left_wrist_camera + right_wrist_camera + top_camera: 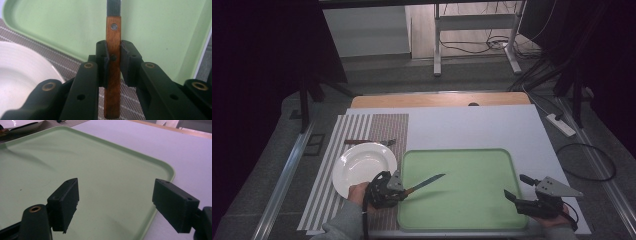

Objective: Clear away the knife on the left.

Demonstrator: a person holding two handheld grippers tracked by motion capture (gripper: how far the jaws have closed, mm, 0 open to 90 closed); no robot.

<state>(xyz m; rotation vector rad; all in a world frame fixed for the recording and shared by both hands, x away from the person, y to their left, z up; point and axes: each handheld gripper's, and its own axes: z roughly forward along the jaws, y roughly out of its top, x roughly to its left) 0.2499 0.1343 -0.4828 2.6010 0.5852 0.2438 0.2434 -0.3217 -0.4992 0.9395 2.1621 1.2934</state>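
Observation:
A knife (424, 183) with a brown wooden handle (113, 65) and a dark blade is held above the left edge of the green tray (482, 210). My left gripper (401, 190) is shut on the handle, the blade pointing right over the tray (160, 30). A white plate (362, 167) lies on the striped placemat (352, 127), just left of that gripper. My right gripper (516, 187) hangs open over the tray's right edge (150, 162), nothing between its fingers (65, 202).
A second wooden-handled utensil (371, 142) lies on the placemat behind the plate. The white tabletop (472, 125) stretches behind and right of the tray. A power strip (561, 125) and cables lie on the floor to the right.

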